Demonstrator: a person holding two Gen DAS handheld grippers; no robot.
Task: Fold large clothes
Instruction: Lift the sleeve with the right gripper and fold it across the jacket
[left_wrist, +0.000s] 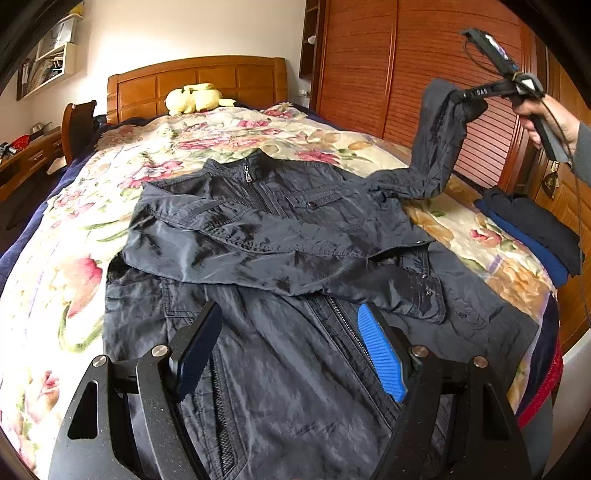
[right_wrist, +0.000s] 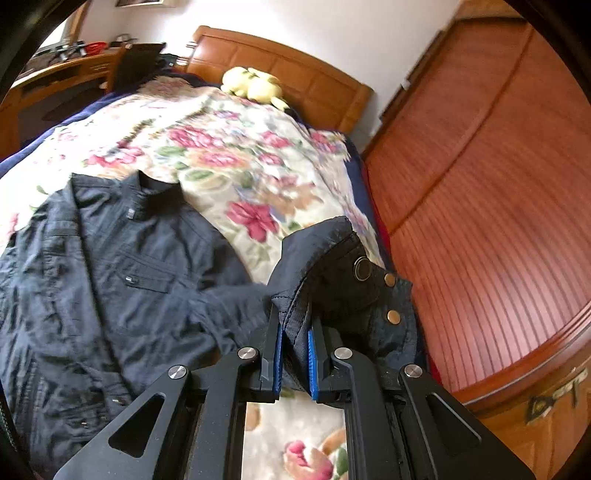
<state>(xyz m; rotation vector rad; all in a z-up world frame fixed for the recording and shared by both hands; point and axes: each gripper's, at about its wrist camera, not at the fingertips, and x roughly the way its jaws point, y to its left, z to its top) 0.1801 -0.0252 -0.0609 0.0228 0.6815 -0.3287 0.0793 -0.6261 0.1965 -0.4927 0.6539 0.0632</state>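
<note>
A dark navy jacket (left_wrist: 258, 229) lies front up on the floral bedspread (left_wrist: 229, 136), its left sleeve folded across the chest. My left gripper (left_wrist: 291, 325) is open and empty, hovering over the jacket's lower front near the zipper. My right gripper (right_wrist: 295, 328) is shut on the cuff of the jacket's right sleeve (right_wrist: 332, 273) and holds it lifted above the bed's right side. The left wrist view shows that raised sleeve (left_wrist: 439, 147) and the right gripper (left_wrist: 469, 96) at upper right. The jacket body (right_wrist: 110, 266) lies to the left in the right wrist view.
A yellow plush toy (left_wrist: 194, 98) sits by the wooden headboard (left_wrist: 199, 77). Folded dark and blue clothes (left_wrist: 532, 229) are stacked at the bed's right edge. A wooden wardrobe (left_wrist: 406, 66) stands close on the right. A desk and chair (left_wrist: 40, 147) are at left.
</note>
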